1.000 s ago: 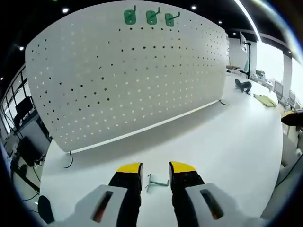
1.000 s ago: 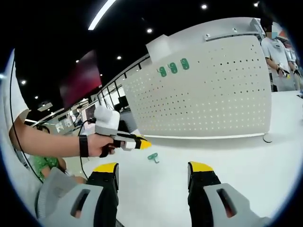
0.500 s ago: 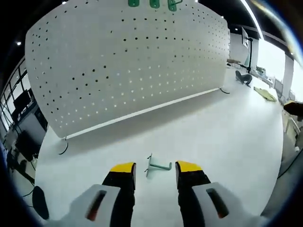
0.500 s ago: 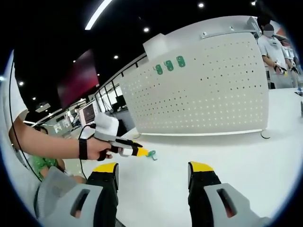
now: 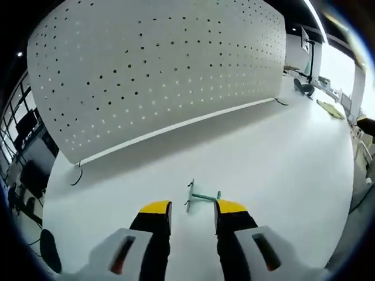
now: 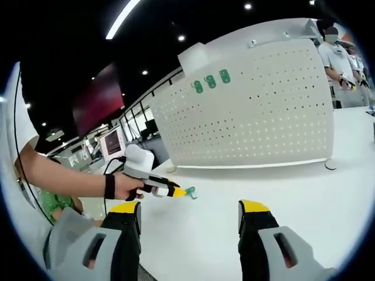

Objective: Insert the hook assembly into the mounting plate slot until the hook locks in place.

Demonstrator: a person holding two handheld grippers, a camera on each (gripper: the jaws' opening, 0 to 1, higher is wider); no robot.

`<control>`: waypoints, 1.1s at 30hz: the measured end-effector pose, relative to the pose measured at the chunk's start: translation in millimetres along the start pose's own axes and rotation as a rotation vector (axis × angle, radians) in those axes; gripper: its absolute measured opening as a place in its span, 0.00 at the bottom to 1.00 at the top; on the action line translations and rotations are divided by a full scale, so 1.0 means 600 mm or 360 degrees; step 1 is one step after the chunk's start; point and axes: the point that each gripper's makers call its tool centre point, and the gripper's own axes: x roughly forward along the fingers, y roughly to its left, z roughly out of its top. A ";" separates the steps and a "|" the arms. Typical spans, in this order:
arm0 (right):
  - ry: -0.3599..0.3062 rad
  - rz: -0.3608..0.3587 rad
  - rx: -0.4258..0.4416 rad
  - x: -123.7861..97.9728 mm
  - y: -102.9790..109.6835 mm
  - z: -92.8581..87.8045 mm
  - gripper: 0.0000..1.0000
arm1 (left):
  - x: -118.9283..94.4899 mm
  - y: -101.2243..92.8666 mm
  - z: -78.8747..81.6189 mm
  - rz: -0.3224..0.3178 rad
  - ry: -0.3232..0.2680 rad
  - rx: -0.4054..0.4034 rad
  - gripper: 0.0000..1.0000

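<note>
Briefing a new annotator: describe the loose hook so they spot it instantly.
Find the white pegboard standing on the white table. On the table in front of it, at the left hand-held gripper, lies a small green hook, unlike the three green hooks mounted high on the board.

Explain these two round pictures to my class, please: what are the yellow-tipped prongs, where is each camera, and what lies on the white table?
A person holds a hand tool in each hand; each tool has two yellow-tipped jaws and carries a fisheye camera looking along them.

In the left gripper view, the left gripper is low over the white table, jaws open, with a small green hook lying on the table just ahead of the tips. Nothing is held yet.

The right gripper view looks from the side. Its own right gripper is open and empty. It shows the person's hand bringing the left gripper up to the hook.

Behind stands a white pegboard with three green hooks already mounted near its top.
</note>
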 end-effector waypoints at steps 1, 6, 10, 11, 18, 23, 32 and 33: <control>0.0000 0.0002 0.0000 0.000 0.000 -0.001 0.71 | 0.000 0.003 0.001 0.0015 -0.0004 0.0012 0.24; -0.0016 -0.0004 0.0039 -0.002 -0.004 0.004 0.71 | 0.007 0.006 0.000 0.0023 -0.0003 0.0027 0.22; -0.0011 -0.0009 0.0082 -0.002 -0.008 0.002 0.70 | 0.009 0.004 0.003 0.0023 -0.0006 0.0087 0.18; -0.0009 -0.0015 0.0078 -0.003 -0.009 0.002 0.70 | 0.009 0.004 0.002 0.0023 -0.0007 0.0090 0.17; 0.0029 -0.0017 0.0061 -0.001 -0.009 -0.005 0.69 | 0.019 0.003 -0.002 0.0028 0.0020 0.0182 0.12; 0.0061 -0.0011 0.0049 -0.001 -0.006 -0.015 0.69 | 0.030 0.004 0.000 0.0022 0.0029 0.0250 0.12; 0.0044 -0.0036 0.0073 -0.003 -0.013 -0.011 0.69 | 0.041 -0.002 -0.008 -0.0024 0.0059 0.0267 0.10; 0.0042 -0.0040 0.0073 -0.004 -0.014 -0.012 0.69 | 0.042 -0.003 -0.008 -0.0029 0.0057 0.0259 0.09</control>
